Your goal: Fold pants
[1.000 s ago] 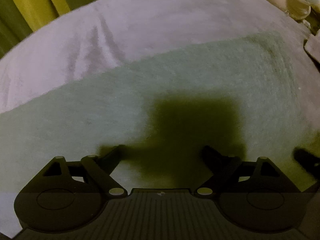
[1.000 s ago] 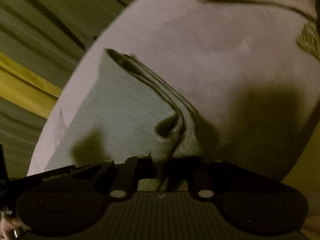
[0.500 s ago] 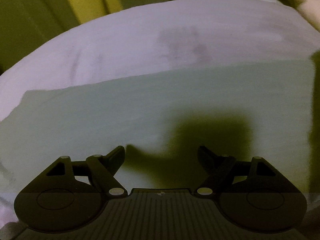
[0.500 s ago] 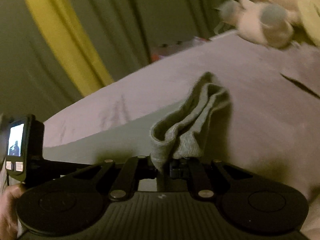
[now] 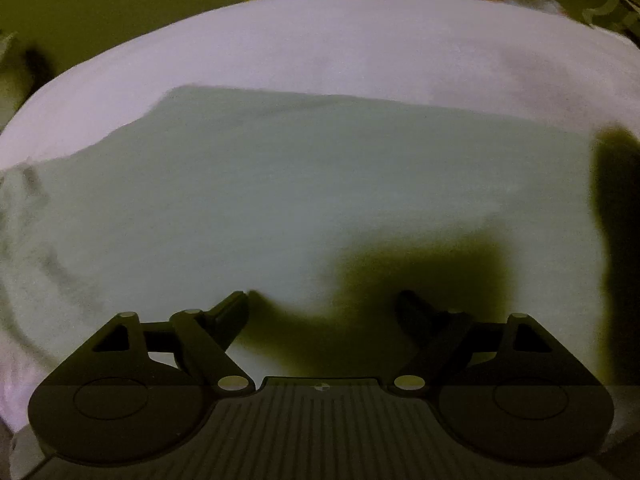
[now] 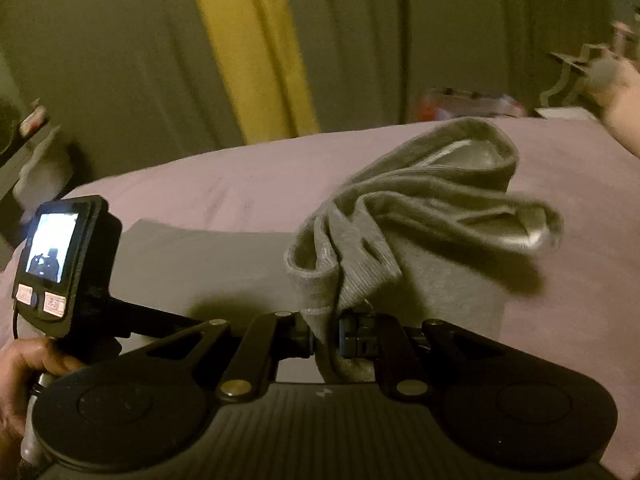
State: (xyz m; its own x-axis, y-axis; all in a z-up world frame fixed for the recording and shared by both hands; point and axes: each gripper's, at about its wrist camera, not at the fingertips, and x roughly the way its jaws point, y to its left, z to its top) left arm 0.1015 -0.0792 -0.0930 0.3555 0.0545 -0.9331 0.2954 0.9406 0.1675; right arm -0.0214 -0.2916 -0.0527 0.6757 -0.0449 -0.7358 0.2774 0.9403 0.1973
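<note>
The right gripper [image 6: 326, 338] is pinching the bunched grey pants [image 6: 404, 216] mid-frame above the lavender bed [image 6: 240, 184]; the left gripper [image 5: 322, 304] is hovering wide apart over flat fabric, curtain [image 6: 256, 48] behind.

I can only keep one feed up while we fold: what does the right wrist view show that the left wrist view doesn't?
Only the right wrist view shows the right gripper shut on the bunched cuff end of the pants, lifted off the bed, plus the left gripper's small screen and the yellow curtain. Only the left wrist view shows the left gripper open, holding nothing, over the flat spread of the pants. Both show the grey pants on the lilac bed sheet.
</note>
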